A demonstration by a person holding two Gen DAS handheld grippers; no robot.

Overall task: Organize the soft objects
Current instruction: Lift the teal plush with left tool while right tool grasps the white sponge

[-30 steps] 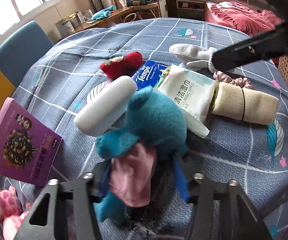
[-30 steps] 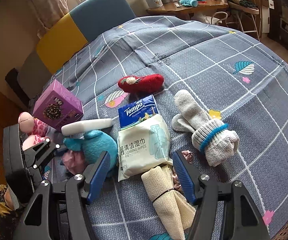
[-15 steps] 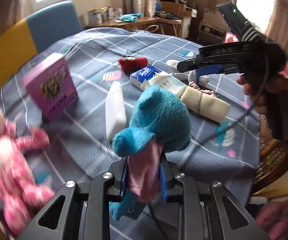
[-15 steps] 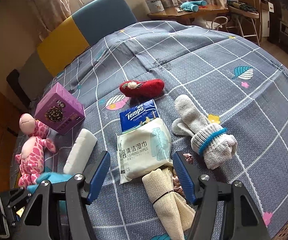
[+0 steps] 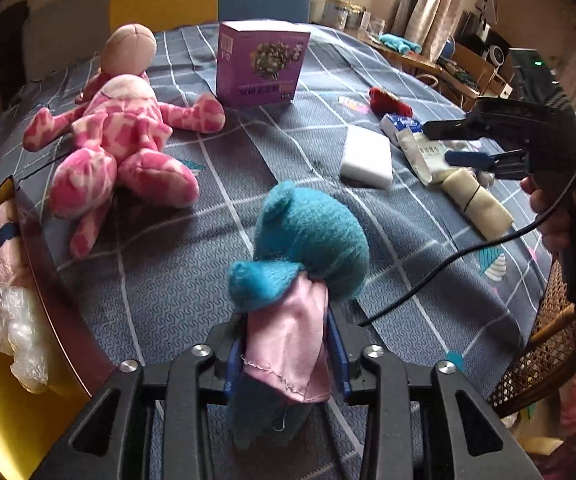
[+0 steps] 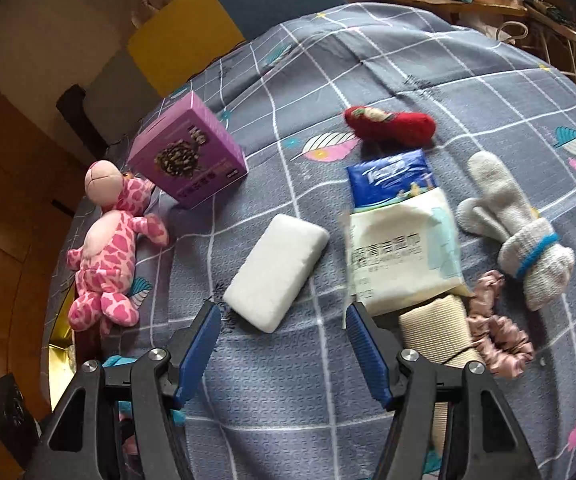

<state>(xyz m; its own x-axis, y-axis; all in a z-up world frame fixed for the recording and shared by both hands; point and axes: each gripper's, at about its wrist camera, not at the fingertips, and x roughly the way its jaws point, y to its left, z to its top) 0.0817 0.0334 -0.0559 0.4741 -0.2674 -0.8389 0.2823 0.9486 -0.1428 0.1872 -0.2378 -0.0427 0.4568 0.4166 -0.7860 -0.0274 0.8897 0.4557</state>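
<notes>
Our left tool point(image 5: 286, 364) grips the teal plush point(image 5: 308, 240) by its body to carry it; our right tool point(image 6: 284, 344), wide and empty, hovers near the white sponge point(image 6: 276, 270).

The left gripper point(image 5: 286, 354) has swung leftward across the bench point(image 5: 428, 248), carrying the teal plush toy point(image 5: 308, 240) in its pink cloth away from the white sponge block point(image 5: 367, 157). Its jaws have just been opening a little, with the toy's body between them. The pink spotted giraffe plush point(image 5: 120, 136) and the purple box point(image 5: 262, 64) now fill the far left of its view. The right gripper point(image 6: 284, 344) has shifted left, so the sponge block lies just beyond its open jaws.
</notes>
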